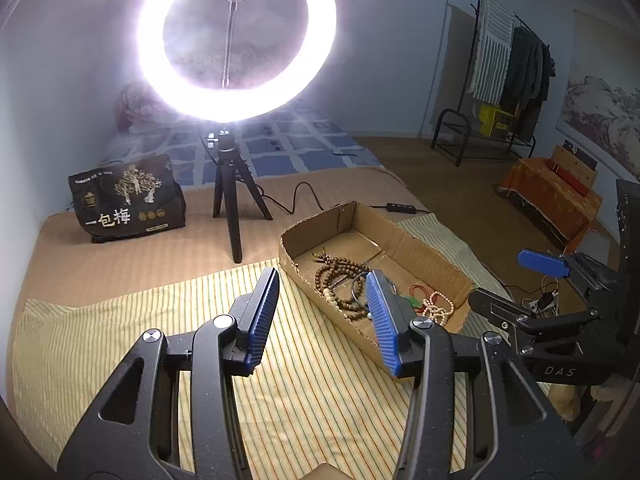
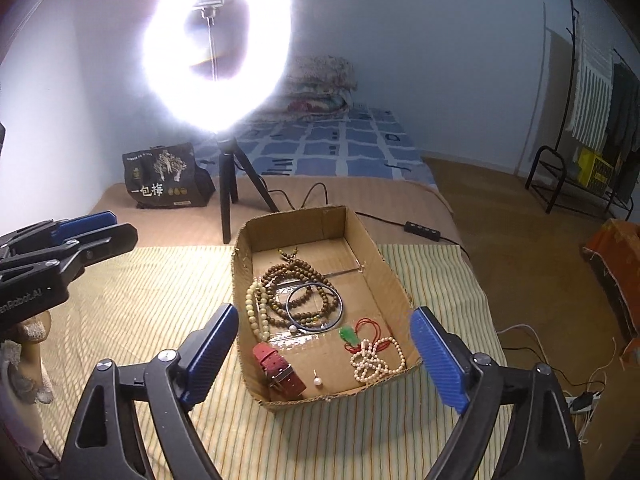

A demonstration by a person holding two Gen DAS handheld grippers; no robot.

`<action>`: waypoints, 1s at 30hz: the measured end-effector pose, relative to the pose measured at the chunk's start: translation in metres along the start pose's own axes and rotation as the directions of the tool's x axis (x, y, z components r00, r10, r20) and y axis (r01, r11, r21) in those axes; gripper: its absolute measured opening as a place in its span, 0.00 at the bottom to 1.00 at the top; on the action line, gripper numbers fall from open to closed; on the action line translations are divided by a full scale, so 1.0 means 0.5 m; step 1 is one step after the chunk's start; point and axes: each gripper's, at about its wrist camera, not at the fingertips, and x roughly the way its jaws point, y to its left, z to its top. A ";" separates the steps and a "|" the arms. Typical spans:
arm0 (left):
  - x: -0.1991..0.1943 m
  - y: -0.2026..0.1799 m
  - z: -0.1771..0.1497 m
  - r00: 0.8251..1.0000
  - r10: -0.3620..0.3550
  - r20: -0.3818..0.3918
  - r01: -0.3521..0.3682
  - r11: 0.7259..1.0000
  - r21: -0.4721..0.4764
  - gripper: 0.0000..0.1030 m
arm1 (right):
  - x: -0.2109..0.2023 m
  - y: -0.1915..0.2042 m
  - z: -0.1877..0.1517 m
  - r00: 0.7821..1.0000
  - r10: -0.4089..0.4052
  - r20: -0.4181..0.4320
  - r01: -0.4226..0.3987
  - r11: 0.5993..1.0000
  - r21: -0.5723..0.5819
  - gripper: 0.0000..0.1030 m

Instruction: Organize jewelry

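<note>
The right gripper point(image 2: 324, 354) is held with its jaws spread wide, and nothing is gripped between them. It is placed in front of the near end of a shallow cardboard box point(image 2: 388, 276), and the two blue pads point(image 2: 438, 358) are seen on either side of this near end, apart from the cardboard. The left gripper point(image 1: 322, 314) is also held open, less wide, and nothing is clamped in it. It is kept above the striped cloth point(image 1: 100, 344), just beside the left long wall of the box, and its right pad hides a part of the contents in the left wrist view.

All the jewelry is found inside the box. At the near left corner a red watch strap point(image 2: 278, 368) is laid, and a single small pearl point(image 2: 318, 381) is beside it. At the near right a knotted pearl string point(image 2: 374, 360) is placed, touching a red cord with a green pendant point(image 2: 347, 335). In the middle, brown wooden beads point(image 2: 296, 280) are coiled, partly under a thin dark bangle point(image 2: 341, 308). A cream bead strand point(image 2: 256, 312) is laid along the left wall. The far end of the box floor is bare.

Behind the box, a lit ring light point(image 2: 216, 44) is stood on a tripod, with a dark printed bag point(image 2: 164, 178) to its left.
</note>
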 end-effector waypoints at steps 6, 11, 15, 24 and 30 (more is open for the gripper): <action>-0.052 -0.012 -0.018 1.000 0.011 0.021 -0.011 1.000 0.013 0.54 | -0.048 0.014 -0.008 0.996 -0.071 0.046 0.073 0.997 -0.028 1.00; -0.090 -0.018 -0.034 1.000 -0.002 0.031 0.001 1.000 0.013 0.64 | -0.087 0.024 -0.018 0.994 -0.082 0.074 0.083 0.996 -0.023 1.00; -0.115 -0.015 -0.053 0.999 -0.005 0.036 0.005 1.000 0.003 0.69 | -0.116 0.036 -0.031 0.992 -0.085 0.096 0.087 0.996 -0.022 1.00; -0.152 -0.017 -0.089 0.998 0.031 0.061 -0.032 0.999 0.014 0.82 | -0.147 0.040 -0.057 0.988 -0.097 0.118 0.096 0.995 0.012 1.00; -0.156 -0.012 -0.112 0.996 0.064 0.057 -0.066 0.997 0.030 0.90 | -0.144 0.040 -0.074 0.986 -0.111 0.126 0.109 0.994 0.021 1.00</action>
